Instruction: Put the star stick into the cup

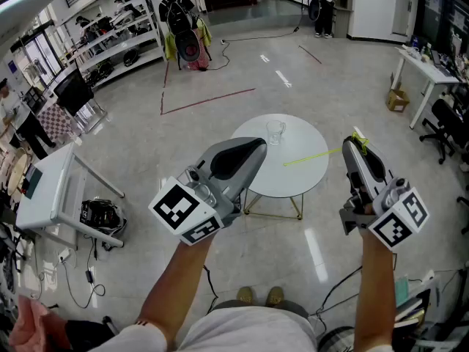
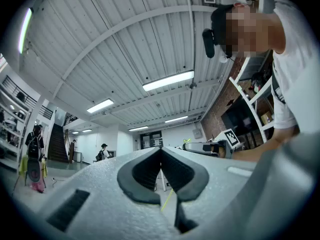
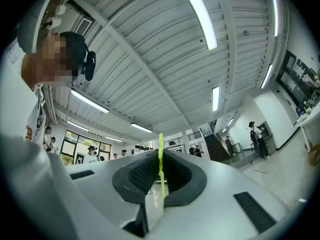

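Observation:
A clear glass cup [image 1: 275,131] stands upright near the far edge of a round white table [image 1: 293,178]. My right gripper [image 1: 357,144] is raised right of the table and is shut on the yellow-green star stick [image 1: 311,155]. The stick's thin shaft reaches left over the tabletop. In the right gripper view the stick [image 3: 161,166] stands pinched between the dark pads of the right gripper [image 3: 160,171]. My left gripper [image 1: 256,144] hovers over the table's near left side, short of the cup. In its own view the left gripper [image 2: 161,156] has its jaws together with nothing in them.
The table has thin gold legs [image 1: 296,208] on a shiny grey floor. A white bench [image 1: 45,189] with a bag beside it stands at the left. Shelves [image 1: 110,31] line the far left, and a desk [image 1: 429,72] with chairs is at the right. People stand in the far background.

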The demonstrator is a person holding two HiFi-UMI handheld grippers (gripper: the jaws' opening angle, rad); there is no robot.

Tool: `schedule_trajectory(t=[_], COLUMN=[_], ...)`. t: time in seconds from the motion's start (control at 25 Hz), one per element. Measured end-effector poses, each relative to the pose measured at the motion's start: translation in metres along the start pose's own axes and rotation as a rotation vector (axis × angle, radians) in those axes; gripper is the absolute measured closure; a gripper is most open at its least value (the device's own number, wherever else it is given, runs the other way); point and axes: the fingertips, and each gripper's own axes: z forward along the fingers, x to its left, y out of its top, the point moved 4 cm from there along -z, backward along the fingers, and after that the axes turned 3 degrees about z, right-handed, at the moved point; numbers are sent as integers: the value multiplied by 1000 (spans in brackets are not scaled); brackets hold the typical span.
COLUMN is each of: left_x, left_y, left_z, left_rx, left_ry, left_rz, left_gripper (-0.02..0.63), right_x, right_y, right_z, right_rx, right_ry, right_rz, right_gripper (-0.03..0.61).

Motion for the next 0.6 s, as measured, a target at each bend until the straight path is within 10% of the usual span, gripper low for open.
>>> schedule_trajectory(t=[0.6], left_x=[0], left_y=[-10], left_z=[19], left_rx=[5], left_ry=[40], left_rz=[0], left_gripper=[598], right_x=[-27], right_y=[1], right_z=[-4], right_rx=[16], right_ry=[15], right_rz=[12], right_gripper=[555])
